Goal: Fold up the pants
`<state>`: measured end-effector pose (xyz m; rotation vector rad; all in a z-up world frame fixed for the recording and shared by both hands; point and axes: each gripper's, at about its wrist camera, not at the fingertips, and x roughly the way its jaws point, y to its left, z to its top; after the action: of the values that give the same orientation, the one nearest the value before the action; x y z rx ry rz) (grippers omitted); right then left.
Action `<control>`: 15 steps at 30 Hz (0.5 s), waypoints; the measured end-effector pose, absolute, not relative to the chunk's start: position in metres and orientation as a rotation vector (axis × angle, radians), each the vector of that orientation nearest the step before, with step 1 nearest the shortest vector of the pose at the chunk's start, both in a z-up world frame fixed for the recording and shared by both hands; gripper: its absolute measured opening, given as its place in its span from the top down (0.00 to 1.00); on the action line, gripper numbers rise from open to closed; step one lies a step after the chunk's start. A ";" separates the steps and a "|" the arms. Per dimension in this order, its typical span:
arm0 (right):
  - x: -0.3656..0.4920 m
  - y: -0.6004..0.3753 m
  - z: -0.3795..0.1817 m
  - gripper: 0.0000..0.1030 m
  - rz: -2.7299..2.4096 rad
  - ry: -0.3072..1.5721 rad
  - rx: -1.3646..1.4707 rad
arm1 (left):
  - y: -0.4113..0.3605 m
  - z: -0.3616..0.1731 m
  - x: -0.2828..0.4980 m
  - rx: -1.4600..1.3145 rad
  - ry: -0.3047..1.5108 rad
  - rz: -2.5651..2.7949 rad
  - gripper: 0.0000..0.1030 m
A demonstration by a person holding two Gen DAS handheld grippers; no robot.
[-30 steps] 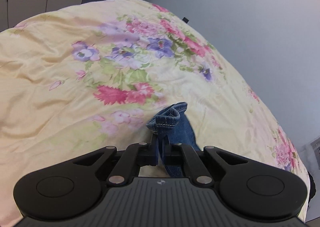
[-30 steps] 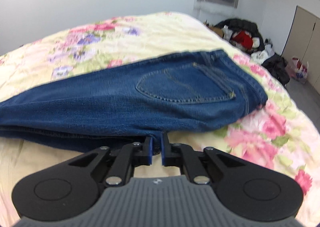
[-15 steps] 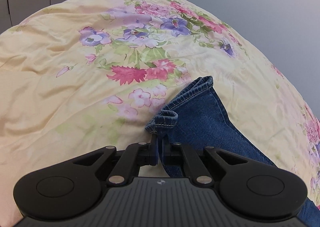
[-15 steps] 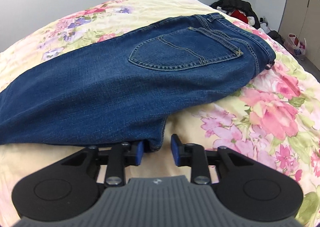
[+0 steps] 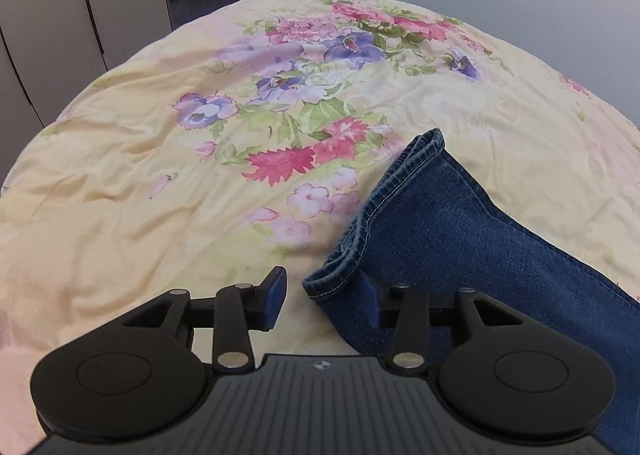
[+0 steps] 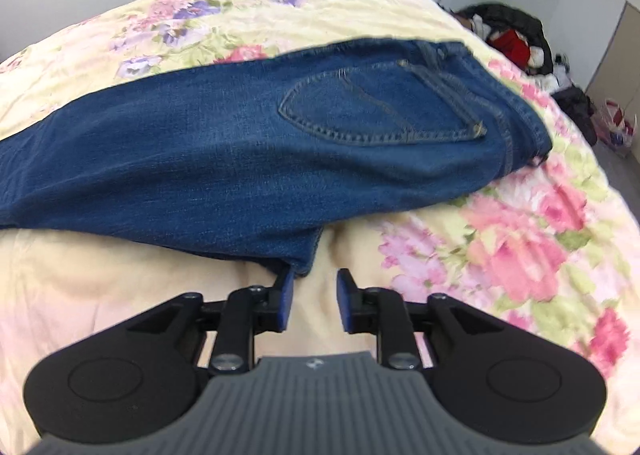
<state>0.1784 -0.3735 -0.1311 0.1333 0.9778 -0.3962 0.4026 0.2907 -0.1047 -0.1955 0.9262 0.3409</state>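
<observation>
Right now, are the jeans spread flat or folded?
Folded lengthwise: the jeans lie on the quilt one leg over the other, one back pocket up, hems stacked.

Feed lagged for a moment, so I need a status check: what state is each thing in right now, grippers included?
jeans: folded lengthwise, lying flat on the quilt, back pocket up.
hems: stacked, resting on the quilt, one corner against the left gripper's pad.
left gripper: open, jaws just opened, pressing on nothing.
right gripper: open, jaws just opened, nothing between them.
quilt: spread out, wrinkled.
</observation>
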 end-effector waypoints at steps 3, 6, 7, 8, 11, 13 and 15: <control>0.177 -0.376 -0.111 0.82 -0.349 0.922 0.079 | 0.284 -0.088 0.391 -0.160 0.891 0.319 0.52; 0.195 -0.381 -0.099 0.82 -0.308 0.886 0.043 | 0.258 -0.078 0.388 -0.121 0.884 0.208 0.54; 0.204 -0.382 -0.097 0.82 -0.291 0.879 0.032 | 0.248 -0.077 0.389 -0.119 0.889 0.157 0.57; 0.215 -0.382 -0.097 0.82 -0.279 0.875 0.022 | 0.237 -0.078 0.389 -0.119 0.893 0.114 0.58; 0.254 -0.387 -0.104 0.83 -0.250 0.887 0.009 | 0.205 -0.085 0.395 -0.088 0.891 0.047 0.60; 0.280 -0.391 -0.112 0.83 -0.239 0.897 0.014 | 0.190 -0.098 0.403 -0.063 0.905 0.036 0.62; 0.305 -0.396 -0.124 0.83 -0.228 0.923 0.023 | 0.182 -0.115 0.413 -0.043 0.929 0.037 0.65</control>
<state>0.3046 -0.3957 -0.1237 0.0232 0.9230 -0.2280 0.4134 0.1815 -0.1145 -0.0430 0.9288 0.0371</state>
